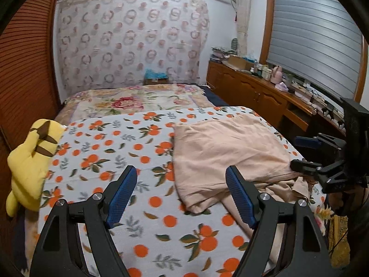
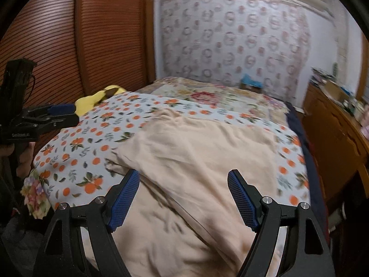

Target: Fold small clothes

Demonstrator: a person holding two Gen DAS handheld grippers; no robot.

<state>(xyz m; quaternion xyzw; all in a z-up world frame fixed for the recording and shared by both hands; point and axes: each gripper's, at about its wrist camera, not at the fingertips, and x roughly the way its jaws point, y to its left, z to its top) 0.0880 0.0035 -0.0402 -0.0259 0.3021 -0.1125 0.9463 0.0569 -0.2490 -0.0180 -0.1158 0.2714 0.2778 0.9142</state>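
While the peach garment (image 1: pixel 230 152) is lying partly folded on the orange-print sheet (image 1: pixel 120 152) that is covering the near end of the bed, both grippers are hovering above it with nothing between their blue pads. The left gripper (image 1: pixel 182 196) is holding its jaws wide over the sheet, its right-hand pad (image 1: pixel 241 198) hanging just over the garment's near left corner, where a loose flap is spilling toward the bed's near edge. The right gripper (image 2: pixel 184 198) is likewise spreading its jaws wide, pointing down over the garment's crumpled near part; this view is blurred. The garment is sitting toward the right side of the sheet, its far edge running roughly parallel to the sheet's far edge. A yellow plush toy (image 1: pixel 30 161) is resting at the bed's left edge, against the slatted wooden doors (image 1: pixel 25 73). Beyond the sheet, a floral blanket (image 1: pixel 136 101) is covering the far part of the bed. In the right wrist view a hand (image 2: pixel 24 154) is gripping the left gripper's handle near the bed's left corner.
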